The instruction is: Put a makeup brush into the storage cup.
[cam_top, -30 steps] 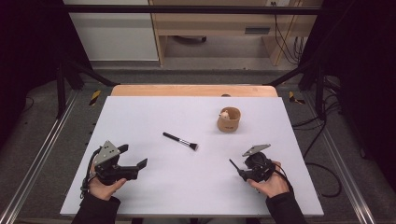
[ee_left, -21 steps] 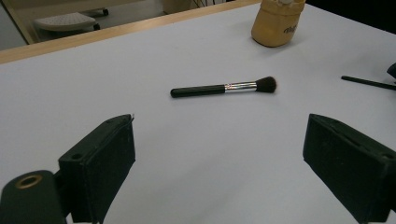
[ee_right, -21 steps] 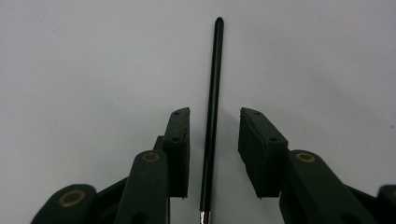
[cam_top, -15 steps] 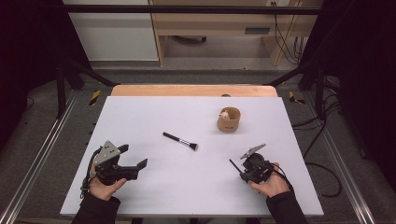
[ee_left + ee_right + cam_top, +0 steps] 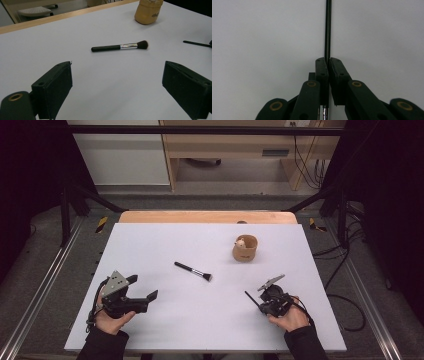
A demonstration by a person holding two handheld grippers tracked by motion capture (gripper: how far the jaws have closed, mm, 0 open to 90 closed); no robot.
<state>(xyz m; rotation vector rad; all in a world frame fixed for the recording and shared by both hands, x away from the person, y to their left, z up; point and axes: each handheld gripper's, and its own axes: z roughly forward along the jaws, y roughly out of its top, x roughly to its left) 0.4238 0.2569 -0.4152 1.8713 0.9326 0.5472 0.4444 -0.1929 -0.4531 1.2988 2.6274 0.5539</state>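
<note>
My right gripper (image 5: 263, 305) (image 5: 328, 61) rests low on the white table (image 5: 150, 245) at the front right. Its jaws have just been closing and are now shut on a thin black stick (image 5: 327, 27), which pokes out to the left (image 5: 251, 298); a silvery collar shows behind the pads. My left gripper (image 5: 143, 288) (image 5: 117, 67) lies at the front left, open wide, with nothing between its jaws. A black makeup brush (image 5: 194, 271) (image 5: 117, 46) lies flat mid-table, bristles to the right.
A tan cup (image 5: 245, 248) (image 5: 148, 11) with something pale inside stands upright at the back right. A wooden strip (image 5: 200, 216) borders the table's far edge. Cables (image 5: 345, 297) hang off the right side.
The right gripper's jaws have drawn together on the thin stick. Both hands have stayed where they were, and the brush and cup have not moved.
</note>
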